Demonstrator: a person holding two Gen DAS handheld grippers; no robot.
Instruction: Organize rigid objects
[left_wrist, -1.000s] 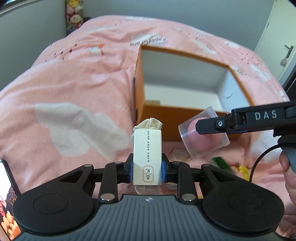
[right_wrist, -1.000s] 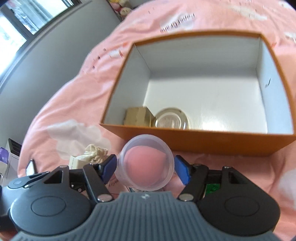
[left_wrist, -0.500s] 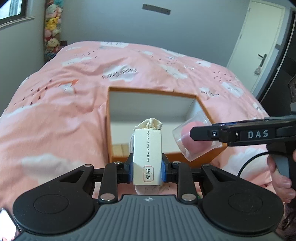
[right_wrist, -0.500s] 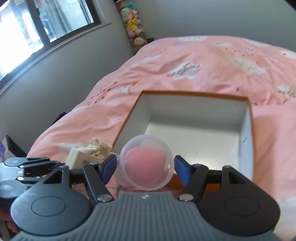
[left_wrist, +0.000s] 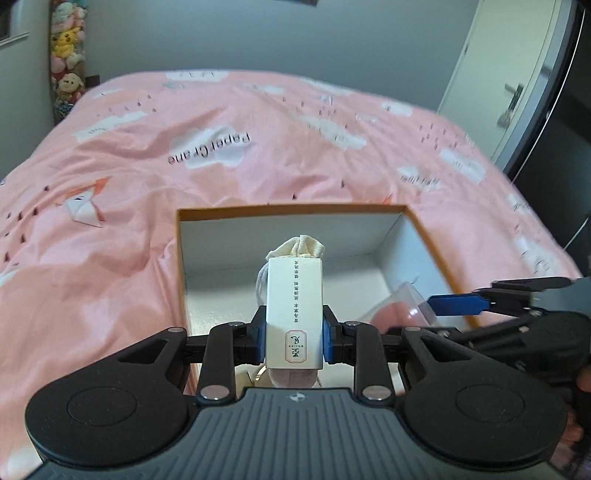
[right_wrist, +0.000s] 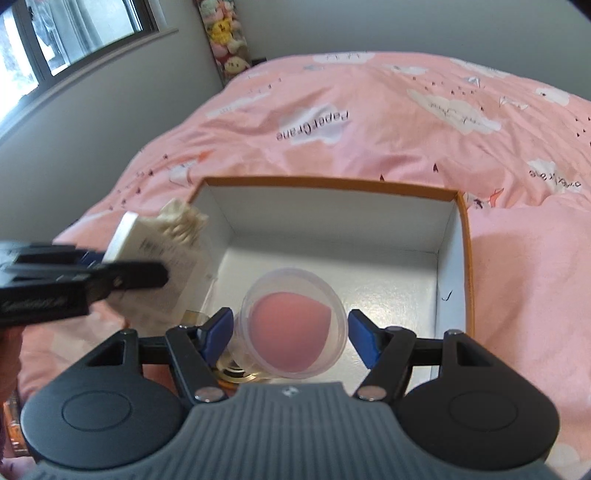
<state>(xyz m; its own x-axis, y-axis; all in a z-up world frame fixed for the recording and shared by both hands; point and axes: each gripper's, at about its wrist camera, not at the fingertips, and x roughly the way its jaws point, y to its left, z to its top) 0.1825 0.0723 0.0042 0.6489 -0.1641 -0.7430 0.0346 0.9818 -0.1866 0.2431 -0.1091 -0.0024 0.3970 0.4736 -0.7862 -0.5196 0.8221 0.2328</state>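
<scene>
My left gripper (left_wrist: 294, 341) is shut on an upright white carton (left_wrist: 294, 314) with a cream cloth pouch (left_wrist: 297, 249) behind it. It hangs over the near left part of the orange box (left_wrist: 288, 209), which is white inside. My right gripper (right_wrist: 291, 332) is shut on a clear plastic cup (right_wrist: 291, 328) with a pink sponge inside, above the box's (right_wrist: 332, 182) near side. In the right wrist view the left gripper (right_wrist: 74, 280) with the carton (right_wrist: 155, 266) is at the left. A round metal tin (right_wrist: 232, 371) lies in the box under the cup.
The box rests on a pink cloud-print duvet (left_wrist: 110, 221) that covers the whole bed. Plush toys (left_wrist: 68, 74) are stacked in the far left corner. A window (right_wrist: 55, 33) is at the left and a door (left_wrist: 498, 92) at the right.
Both grippers moved forward from in front of the box's near wall to above its inside, each still holding its object. The left gripper swung closer to the right one.
</scene>
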